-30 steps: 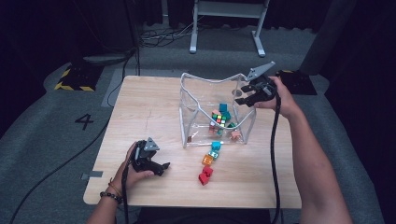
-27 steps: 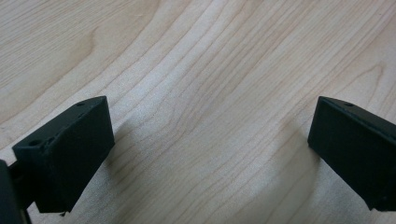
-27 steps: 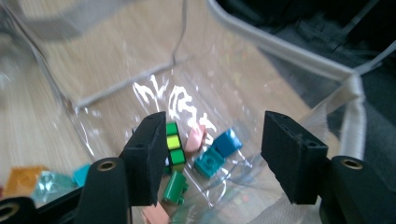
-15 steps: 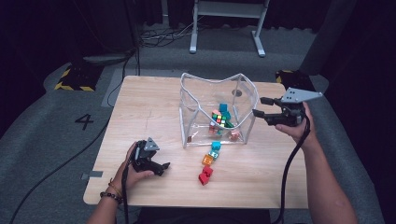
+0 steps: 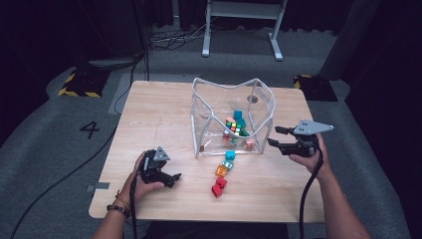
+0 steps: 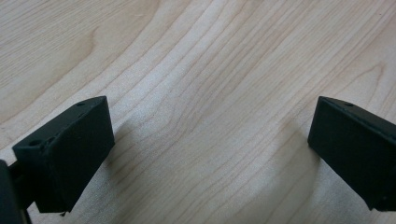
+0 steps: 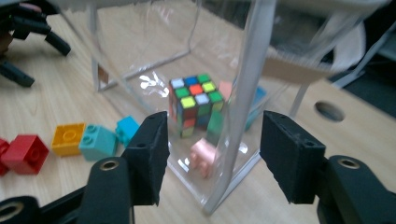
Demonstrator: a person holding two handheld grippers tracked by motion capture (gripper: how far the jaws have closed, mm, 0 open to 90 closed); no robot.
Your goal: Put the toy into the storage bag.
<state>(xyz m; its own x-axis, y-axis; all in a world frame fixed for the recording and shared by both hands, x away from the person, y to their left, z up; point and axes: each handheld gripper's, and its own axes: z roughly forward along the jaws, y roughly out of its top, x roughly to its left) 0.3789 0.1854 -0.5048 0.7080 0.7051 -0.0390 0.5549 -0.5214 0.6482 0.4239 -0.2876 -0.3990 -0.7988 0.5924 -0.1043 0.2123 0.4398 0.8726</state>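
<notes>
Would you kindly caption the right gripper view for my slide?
Open right gripper faces the clear bin's corner post, puzzle cube inside, loose bricks outside.

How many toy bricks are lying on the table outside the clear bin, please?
5, in a row leading from the clear bin: first teal brick, second teal brick, orange brick, first red brick, second red brick.

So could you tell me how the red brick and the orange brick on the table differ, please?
The red brick ends the row farthest from the clear container; the orange brick lies one step nearer. The orange brick touches a teal brick; the red one does not. Both are studded toy bricks lying outside the container.
</notes>
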